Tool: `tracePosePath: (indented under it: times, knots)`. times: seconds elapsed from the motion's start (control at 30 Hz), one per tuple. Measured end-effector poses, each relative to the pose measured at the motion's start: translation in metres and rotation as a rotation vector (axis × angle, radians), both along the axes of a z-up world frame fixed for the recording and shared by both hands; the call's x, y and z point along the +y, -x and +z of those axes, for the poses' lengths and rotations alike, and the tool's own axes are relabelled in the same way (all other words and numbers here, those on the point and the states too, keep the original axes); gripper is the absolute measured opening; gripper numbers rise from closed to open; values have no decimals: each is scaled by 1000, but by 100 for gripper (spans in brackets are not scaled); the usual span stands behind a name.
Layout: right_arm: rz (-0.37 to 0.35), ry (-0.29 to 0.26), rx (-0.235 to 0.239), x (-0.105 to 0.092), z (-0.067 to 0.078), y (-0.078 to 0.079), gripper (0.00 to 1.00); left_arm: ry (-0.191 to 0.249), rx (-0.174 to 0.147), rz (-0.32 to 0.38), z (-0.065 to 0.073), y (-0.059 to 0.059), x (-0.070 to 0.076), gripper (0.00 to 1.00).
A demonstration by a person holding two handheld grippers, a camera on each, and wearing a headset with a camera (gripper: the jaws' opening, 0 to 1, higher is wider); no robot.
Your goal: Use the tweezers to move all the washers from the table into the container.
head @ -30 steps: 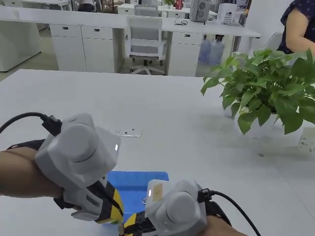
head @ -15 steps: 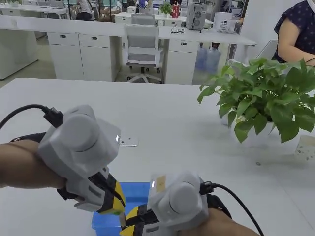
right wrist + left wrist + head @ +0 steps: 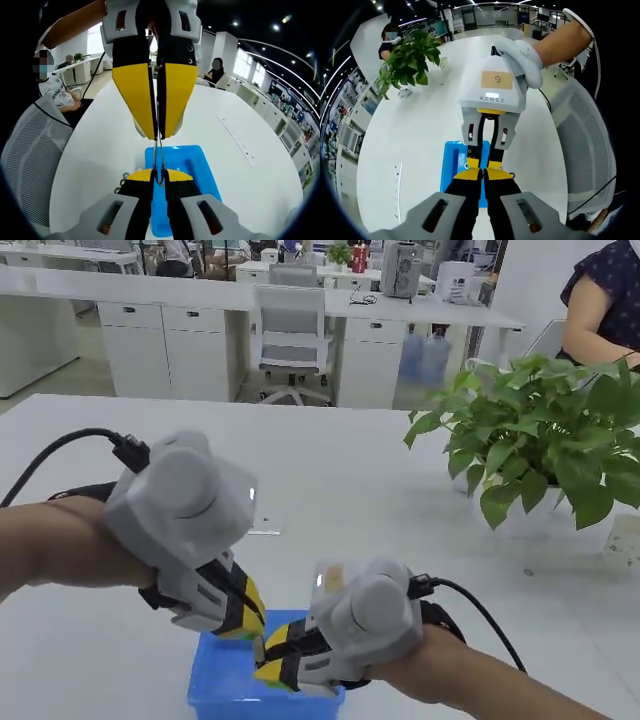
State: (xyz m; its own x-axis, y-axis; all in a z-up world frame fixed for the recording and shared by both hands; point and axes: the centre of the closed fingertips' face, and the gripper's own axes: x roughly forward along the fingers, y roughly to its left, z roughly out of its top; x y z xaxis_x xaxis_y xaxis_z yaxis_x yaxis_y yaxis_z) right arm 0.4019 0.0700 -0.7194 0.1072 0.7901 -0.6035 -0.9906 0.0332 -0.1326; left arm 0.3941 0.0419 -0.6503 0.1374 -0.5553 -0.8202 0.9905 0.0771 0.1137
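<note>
Left gripper (image 3: 156,135) and right gripper (image 3: 159,177) met tip to tip above the blue container (image 3: 200,170), each with jaws pinching the thin tweezers (image 3: 158,155). Washers (image 3: 122,177) lay on the table (image 3: 90,150) just beside the container.

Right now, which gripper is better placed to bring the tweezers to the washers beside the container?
Right, I think. In the right gripper view the washers lie near the right gripper, beside the blue container, and the tweezers run down into its shut jaws. The left gripper clamps their other end.
</note>
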Motion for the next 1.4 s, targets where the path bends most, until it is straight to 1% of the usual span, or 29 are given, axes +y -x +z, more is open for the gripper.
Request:
tracePosePath:
  times: [0.17,0.3,0.43,0.57,0.9,1.1,1.17,1.4]
  knots:
    - [10,10,-5,-1,-9,-8,10,3,1,-1,-9,-8,-2,6]
    - [7,24,2,-5,-18,-13,10,14,13,4,-18,-16,-3,6]
    - [6,37,16,-7,-26,-18,10,17,25,11,-26,-21,-4,6]
    - [4,48,27,-9,-33,-22,10,16,29,15,-32,-25,-6,6]
    - [-7,73,65,-10,-50,-28,10,9,57,31,-48,-32,-6,6]
    - [-24,83,91,-11,-58,-31,10,13,73,54,-57,-37,-5,6]
    - [-28,90,92,-12,-61,-32,10,14,77,60,-60,-39,-5,6]
    - [-33,98,97,-13,-64,-33,11,13,80,63,-62,-39,-5,6]
